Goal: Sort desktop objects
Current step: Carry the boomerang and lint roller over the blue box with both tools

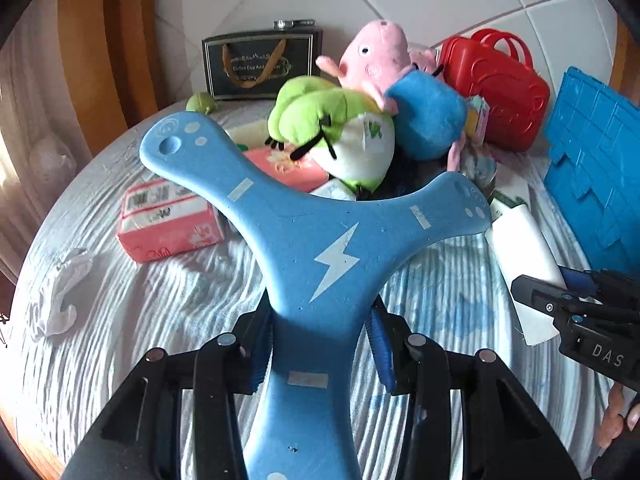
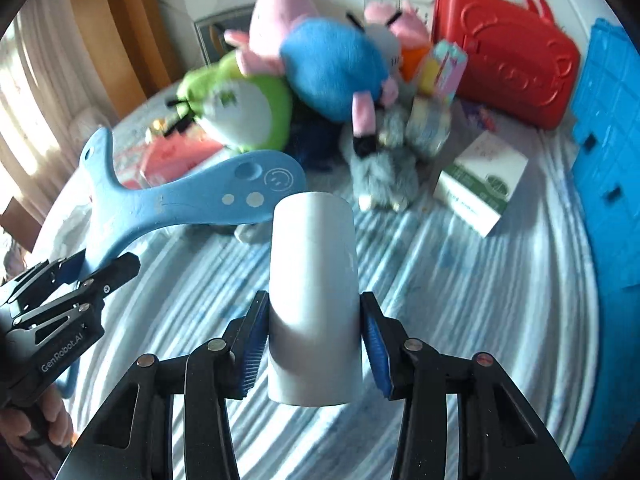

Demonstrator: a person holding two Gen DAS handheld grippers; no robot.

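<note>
My left gripper (image 1: 320,344) is shut on one arm of a blue three-armed boomerang (image 1: 320,240) with a white lightning bolt, held tilted above the striped sheet (image 1: 160,320). In the right wrist view the boomerang (image 2: 180,204) and left gripper (image 2: 100,272) show at the left. My right gripper (image 2: 314,340) is shut on a white cylinder (image 2: 312,280), its blue pads on both sides. The left wrist view shows that cylinder (image 1: 524,256) and the right gripper (image 1: 560,292) at the right edge.
Behind lies a pile of plush toys: a pink pig in blue (image 1: 400,80), a green one (image 1: 340,132), a grey furry one (image 2: 384,168). A red case (image 1: 496,88), blue crate (image 1: 596,176), pink tissue pack (image 1: 168,220), dark gift bag (image 1: 260,64) and white box (image 2: 480,184) surround them.
</note>
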